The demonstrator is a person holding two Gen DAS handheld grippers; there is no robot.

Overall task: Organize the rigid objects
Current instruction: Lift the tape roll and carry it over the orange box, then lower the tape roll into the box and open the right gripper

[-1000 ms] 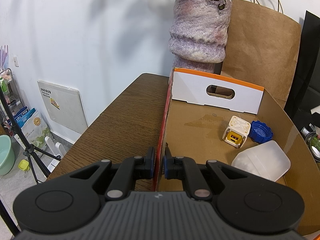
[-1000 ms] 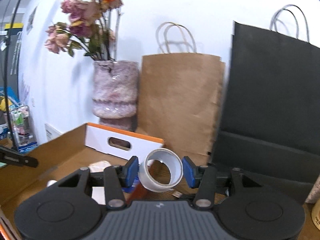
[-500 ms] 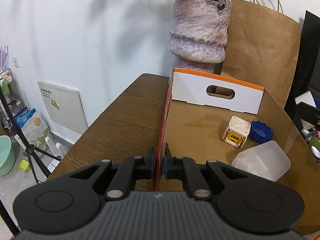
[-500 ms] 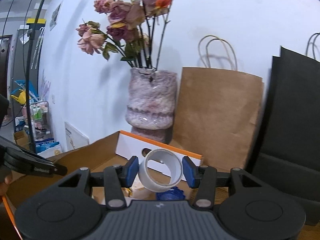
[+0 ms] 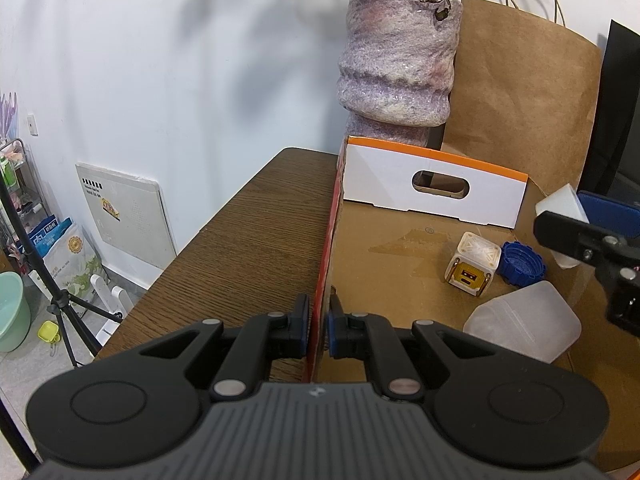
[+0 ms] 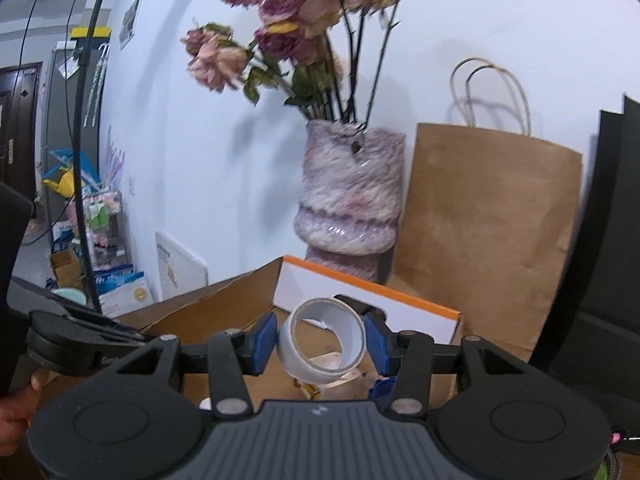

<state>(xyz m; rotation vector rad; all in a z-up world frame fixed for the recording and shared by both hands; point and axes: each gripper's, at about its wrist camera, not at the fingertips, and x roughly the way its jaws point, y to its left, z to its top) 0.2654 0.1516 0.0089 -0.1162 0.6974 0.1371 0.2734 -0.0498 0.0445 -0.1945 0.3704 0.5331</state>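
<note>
My left gripper is shut on the left wall of the cardboard box. Inside the box lie a white and yellow cube, a blue cap and a clear plastic lid. My right gripper is shut on a white tape roll and holds it above the box. The right gripper and its tape roll also show at the right edge of the left wrist view, over the box's right side.
A purple vase with dried flowers stands behind the box. A brown paper bag and a black bag lean on the wall. The wooden table extends left of the box. A tripod stands on the floor.
My right gripper has moved left with the tape roll, from in front of the bags to over the box. It has entered the left wrist view. The left gripper has not moved.
</note>
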